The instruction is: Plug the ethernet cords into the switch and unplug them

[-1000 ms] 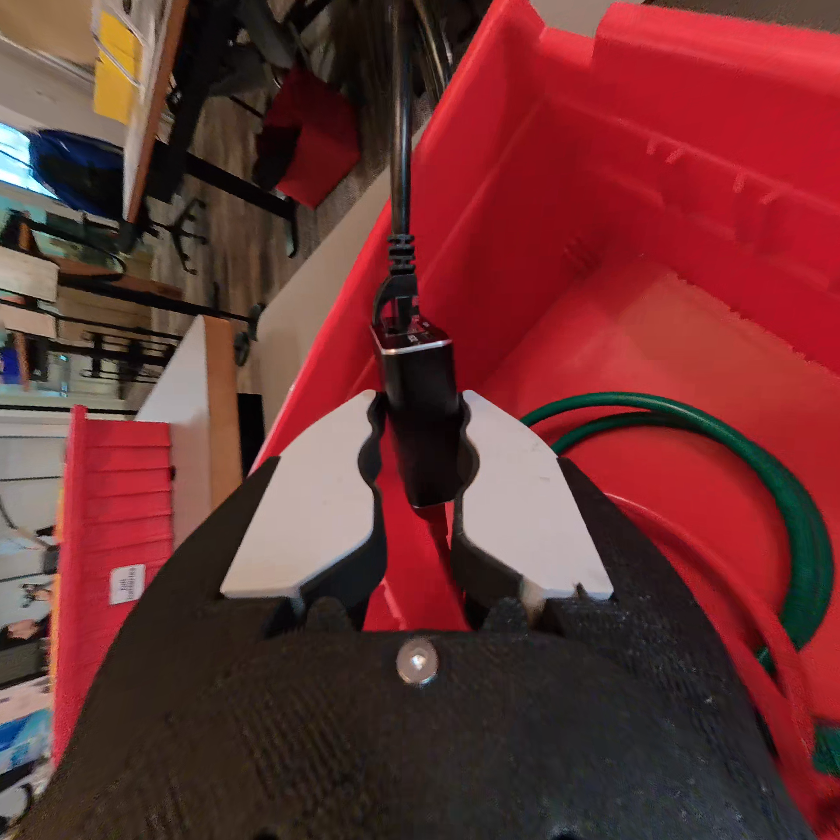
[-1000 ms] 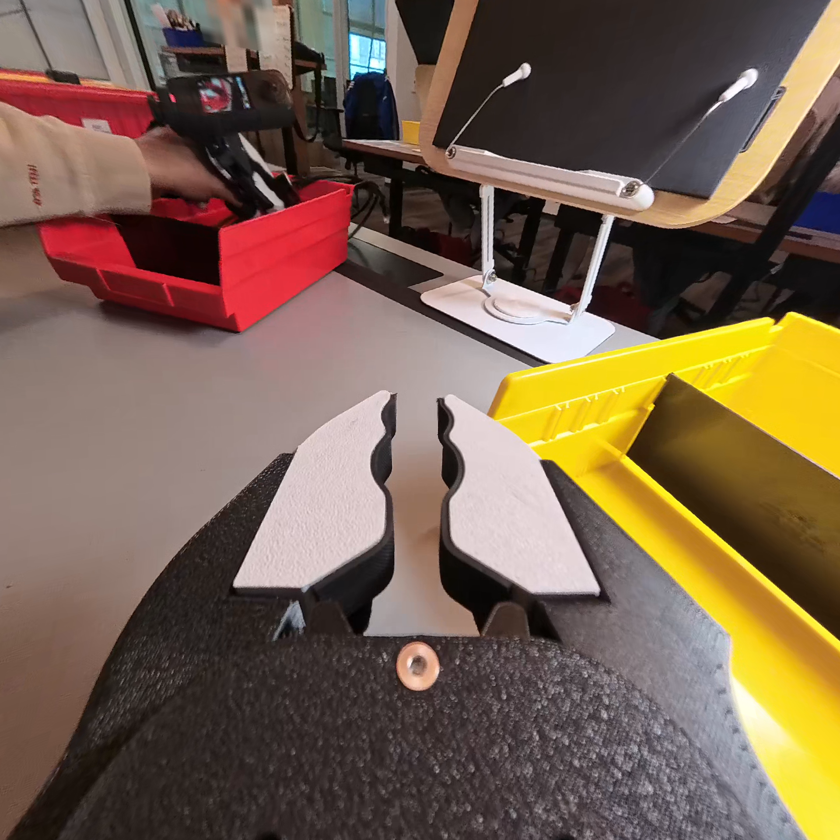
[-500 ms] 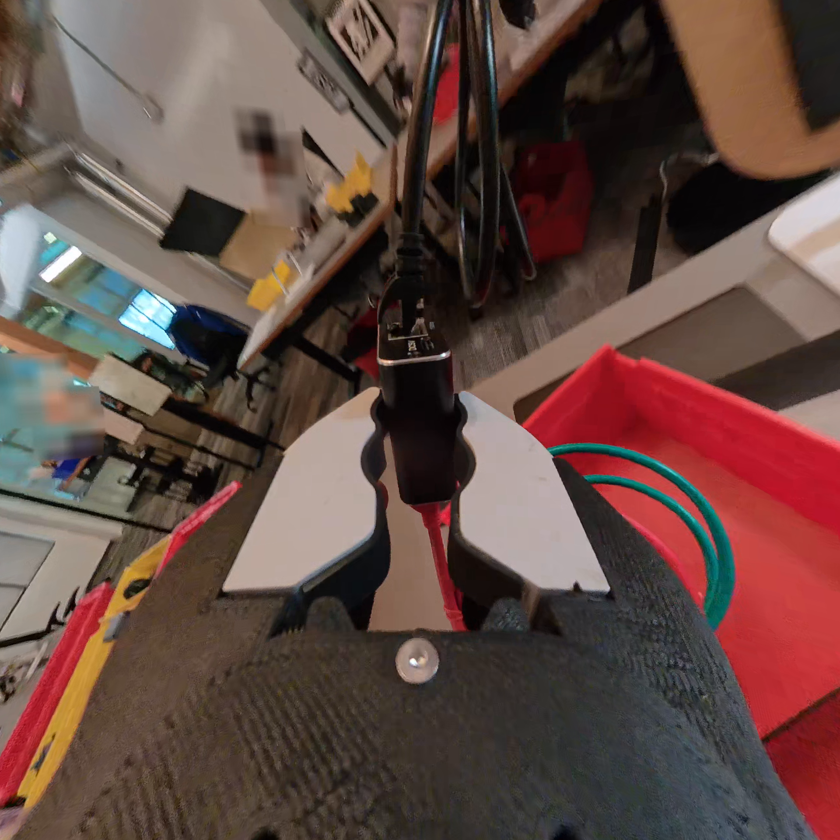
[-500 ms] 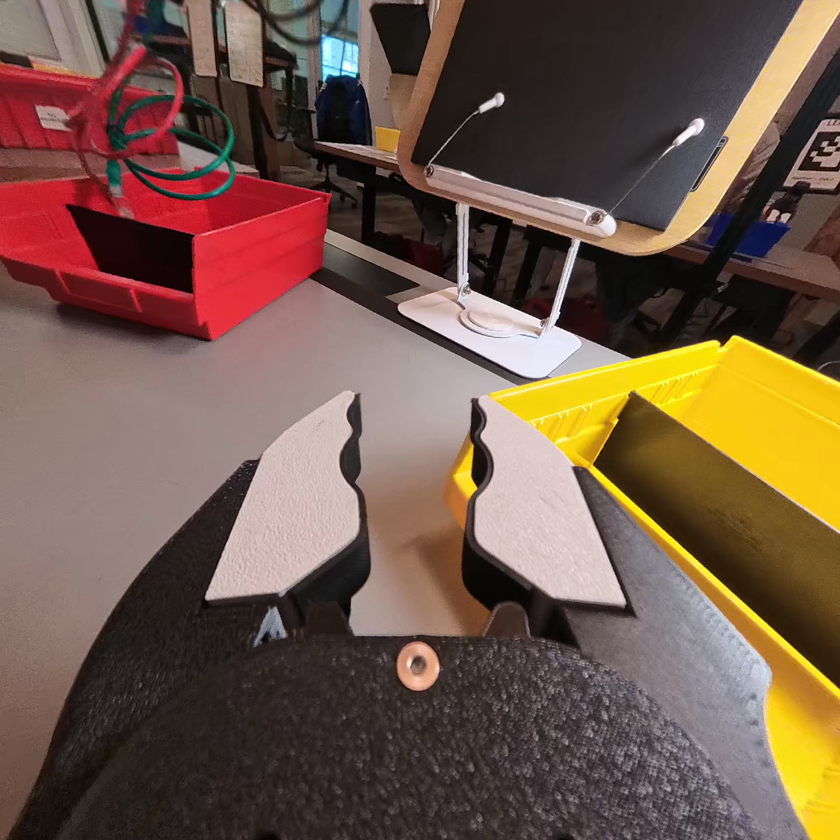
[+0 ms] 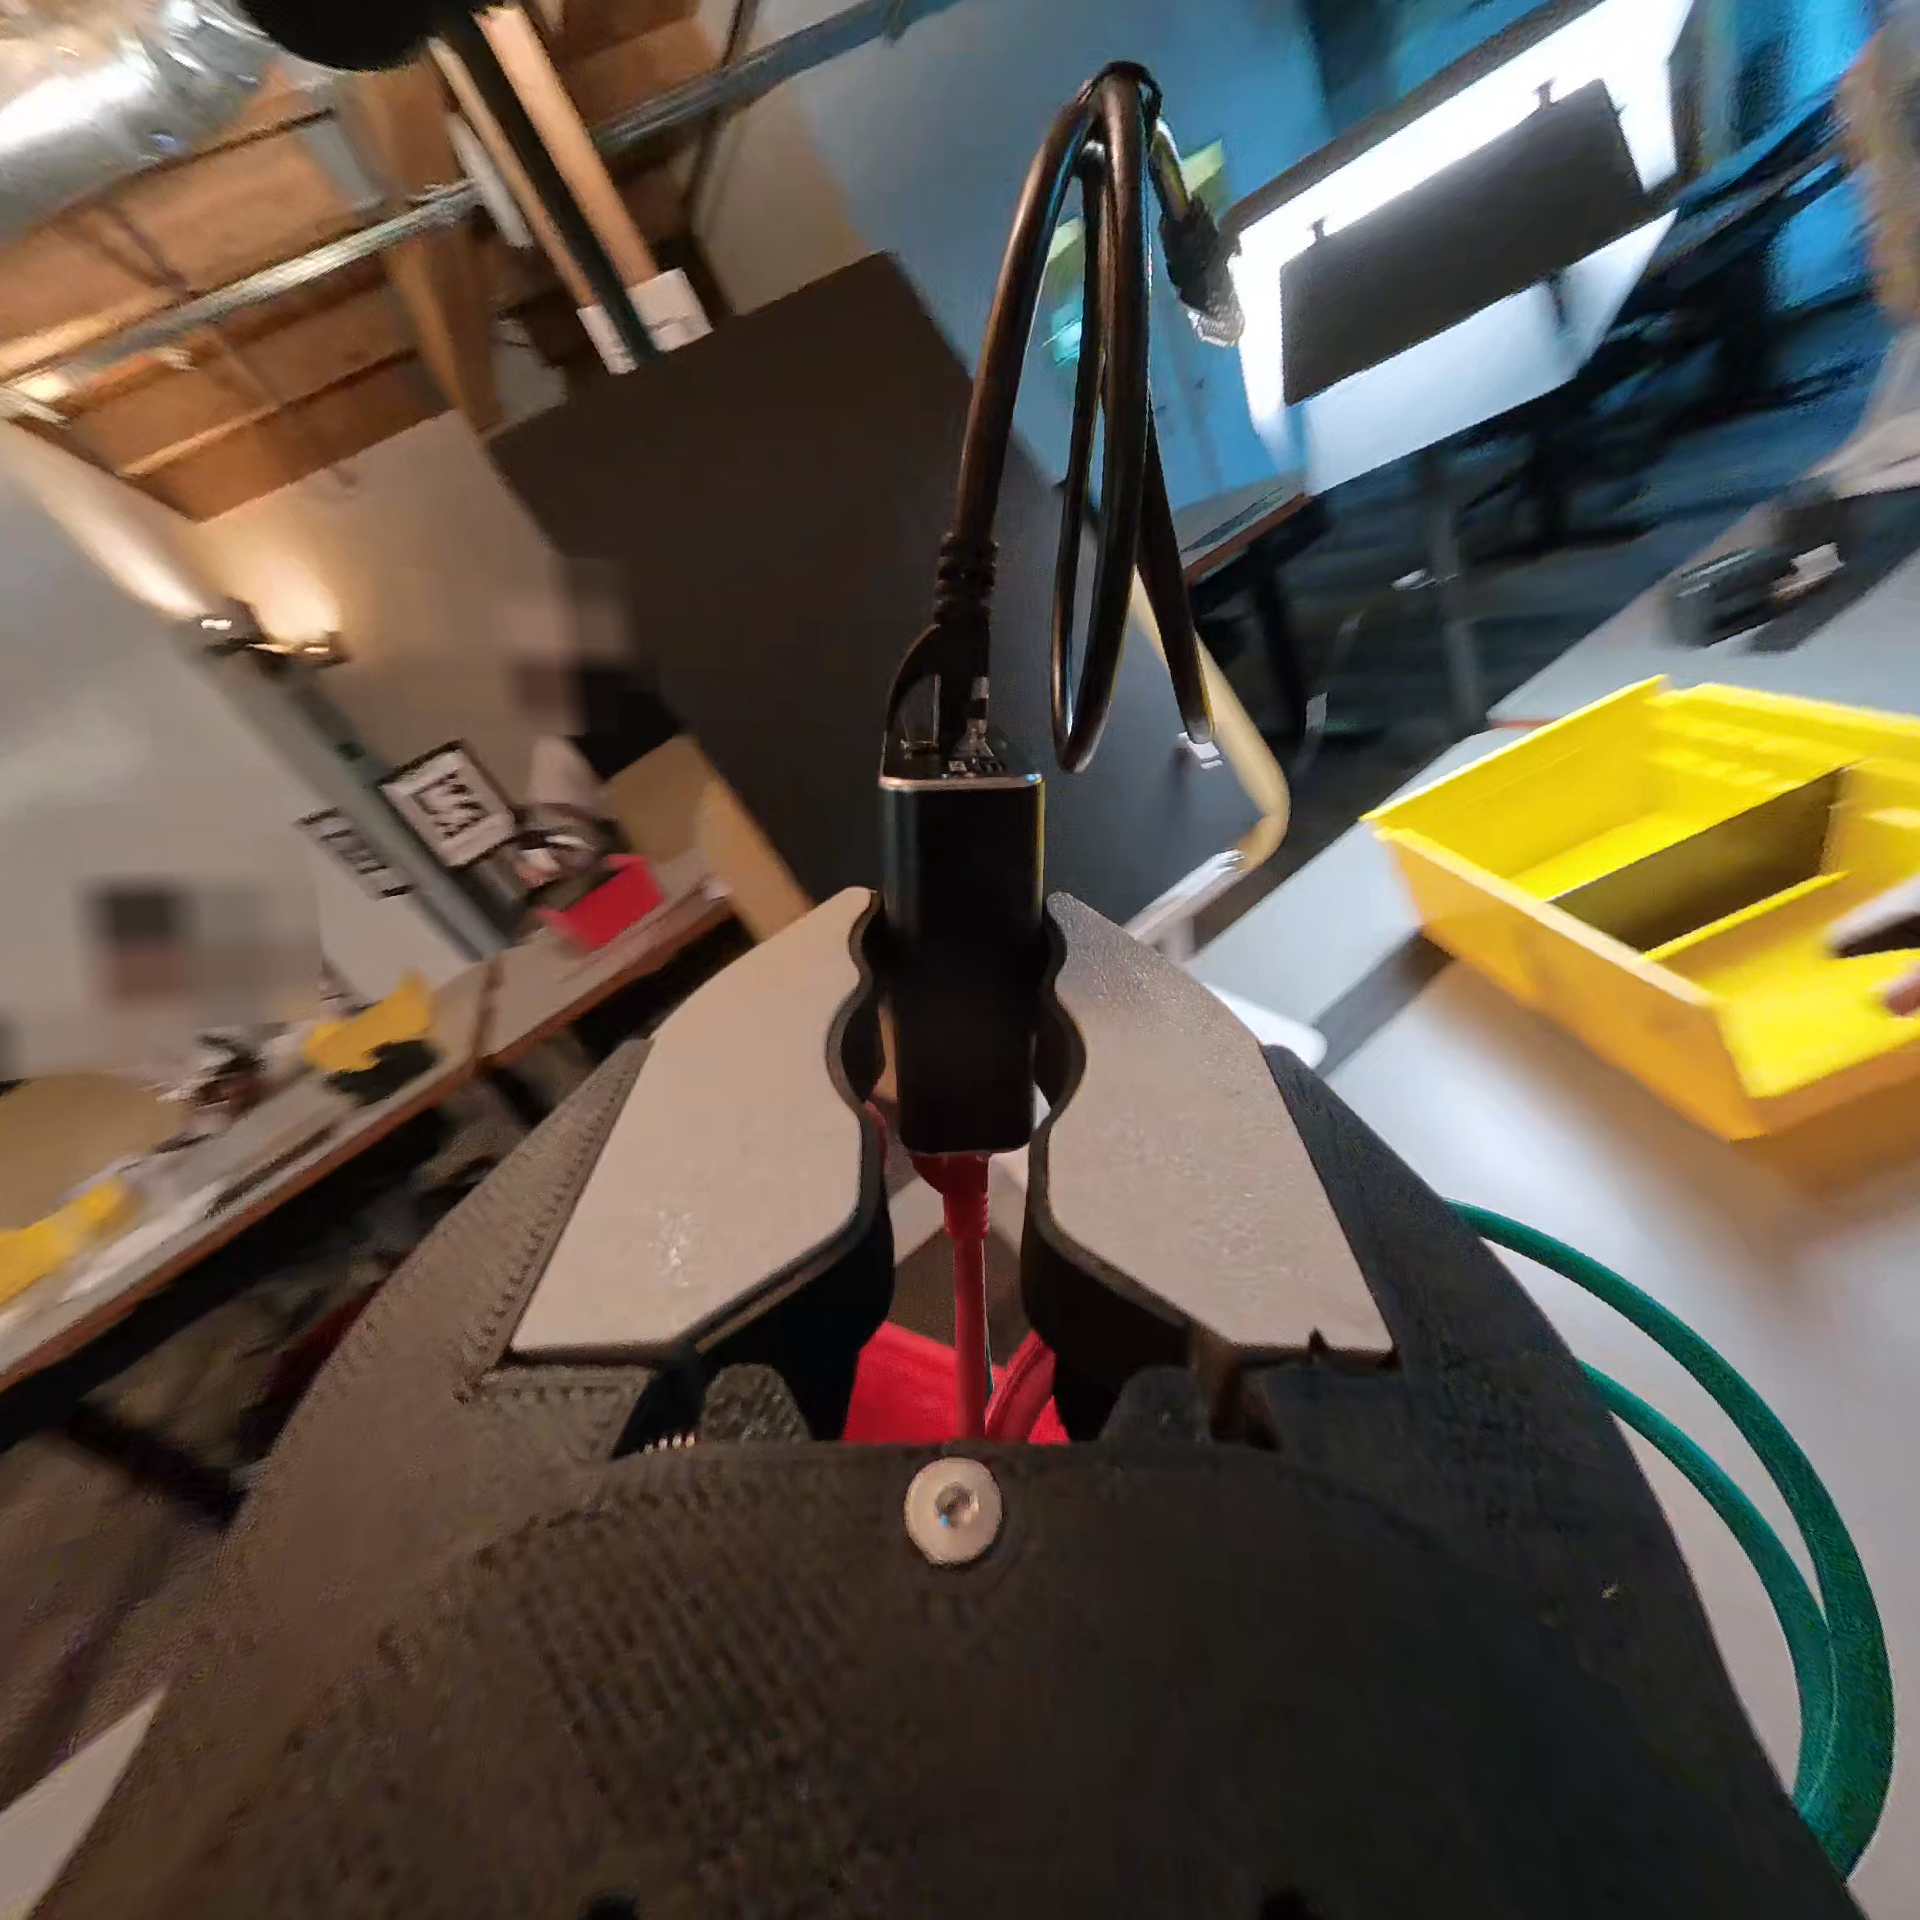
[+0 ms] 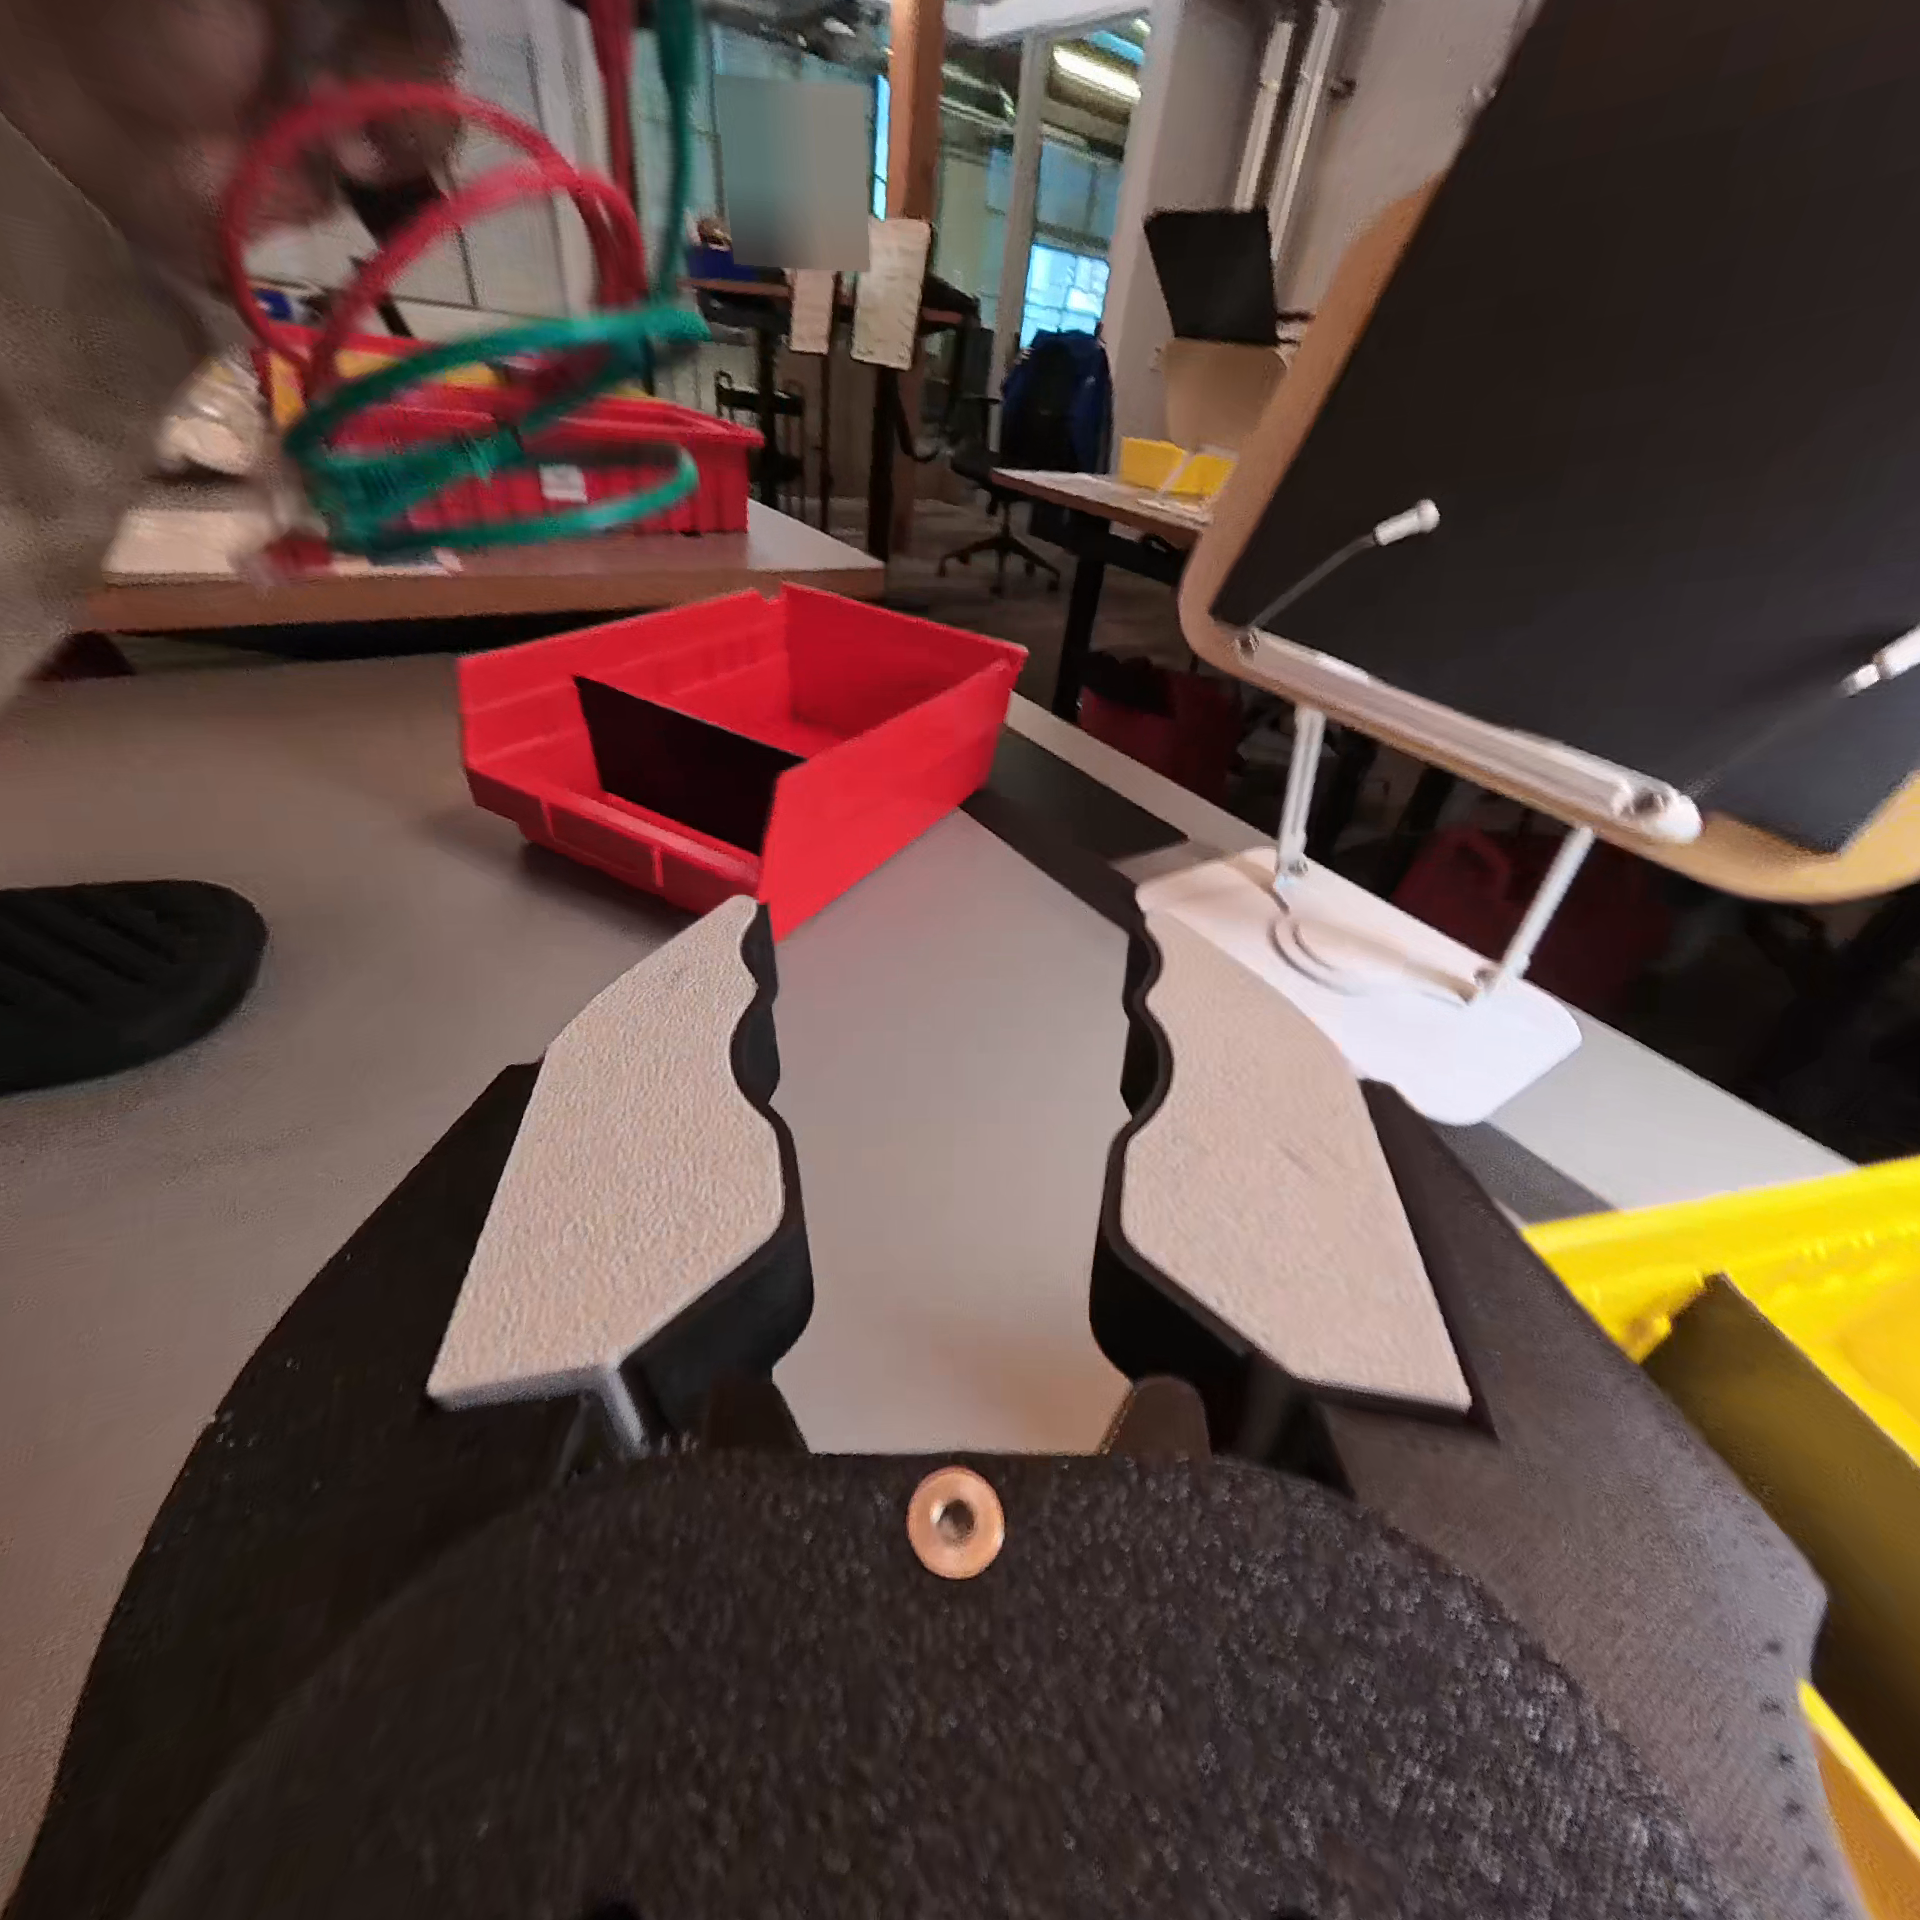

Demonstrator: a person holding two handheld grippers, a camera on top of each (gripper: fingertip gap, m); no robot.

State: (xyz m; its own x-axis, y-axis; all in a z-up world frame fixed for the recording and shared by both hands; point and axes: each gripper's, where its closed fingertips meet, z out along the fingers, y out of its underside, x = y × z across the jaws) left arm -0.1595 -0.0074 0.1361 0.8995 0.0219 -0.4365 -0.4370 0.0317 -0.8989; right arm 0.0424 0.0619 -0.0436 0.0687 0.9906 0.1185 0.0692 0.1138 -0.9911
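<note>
My left gripper point(image 5: 958, 940) is shut on a small black switch point(image 5: 961, 935) and holds it high in the air. A black cord point(image 5: 1039, 343) is plugged into its far end and loops above. A red cord point(image 5: 969, 1278) enters its near end. A green cord point(image 5: 1704, 1475) hangs in loops at the right. In the right wrist view the red cord point(image 6: 416, 197) and green cord point(image 6: 488, 436) dangle blurred at the upper left. My right gripper point(image 6: 951, 956) is open and empty, low over the grey table point(image 6: 935, 1195).
A red bin point(image 6: 748, 738) with a black divider stands on the table ahead of the right gripper. A yellow bin point(image 5: 1662, 914) with dividers is at the right, also in the right wrist view point(image 6: 1714, 1268). A white stand point(image 6: 1371, 997) holds a tilted black board. Some 30 cm of space lies between my two pairs of fingers.
My left gripper has lifted the switch and its cords out of the red bin and swung them up toward the right. My right gripper has opened wider and turned toward the red bin.
</note>
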